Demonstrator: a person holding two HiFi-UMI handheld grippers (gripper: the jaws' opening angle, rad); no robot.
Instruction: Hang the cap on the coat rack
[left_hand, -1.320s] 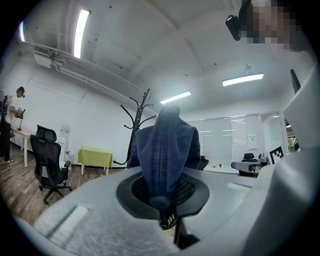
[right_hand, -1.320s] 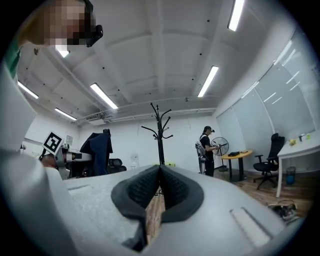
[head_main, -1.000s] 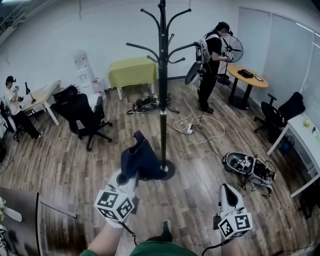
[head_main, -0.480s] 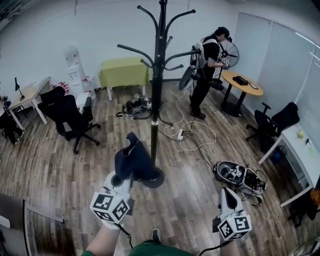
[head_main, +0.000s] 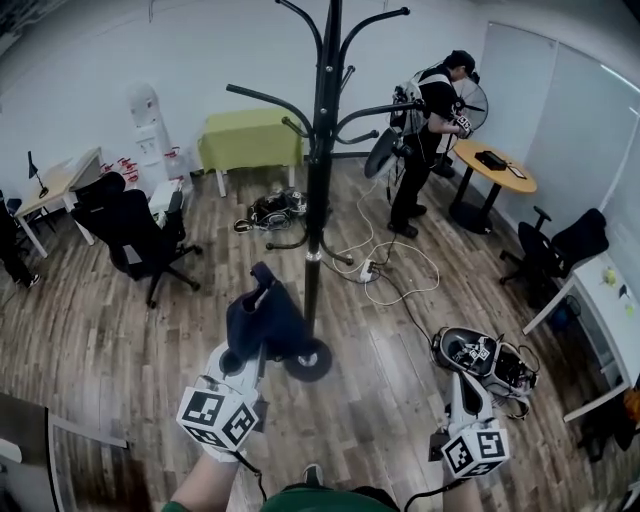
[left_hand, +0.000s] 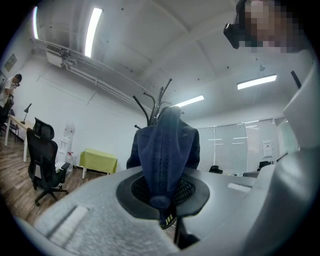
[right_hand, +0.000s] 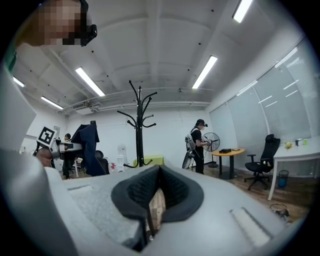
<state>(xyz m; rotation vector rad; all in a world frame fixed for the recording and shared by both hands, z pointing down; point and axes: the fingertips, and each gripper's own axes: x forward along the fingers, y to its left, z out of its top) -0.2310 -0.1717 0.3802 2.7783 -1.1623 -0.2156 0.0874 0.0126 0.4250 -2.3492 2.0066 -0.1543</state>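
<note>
A dark blue cap (head_main: 262, 318) sticks up from my left gripper (head_main: 245, 355), which is shut on its lower edge. In the left gripper view the cap (left_hand: 165, 150) rises from between the pads and hides most of the coat rack (left_hand: 150, 102) behind it. The black coat rack (head_main: 318, 200) stands just beyond the cap, its curved hooks bare and its round base (head_main: 308, 360) on the wood floor. My right gripper (head_main: 460, 385) hangs low at the right, shut with nothing in it. In the right gripper view (right_hand: 155, 195) the rack (right_hand: 139, 125) and the cap (right_hand: 87, 142) show at the left.
A person (head_main: 430, 130) stands by a round wooden table (head_main: 492, 160) at the back right. A black office chair (head_main: 140, 225) is on the left, a green-covered table (head_main: 250, 140) behind the rack. Cables (head_main: 390, 270) and a gear bag (head_main: 485, 360) lie on the floor to the right.
The view has shifted slightly and the rack now stands a little closer. The left gripper still holds the cap upright near the rack's base; the right gripper has barely moved.
</note>
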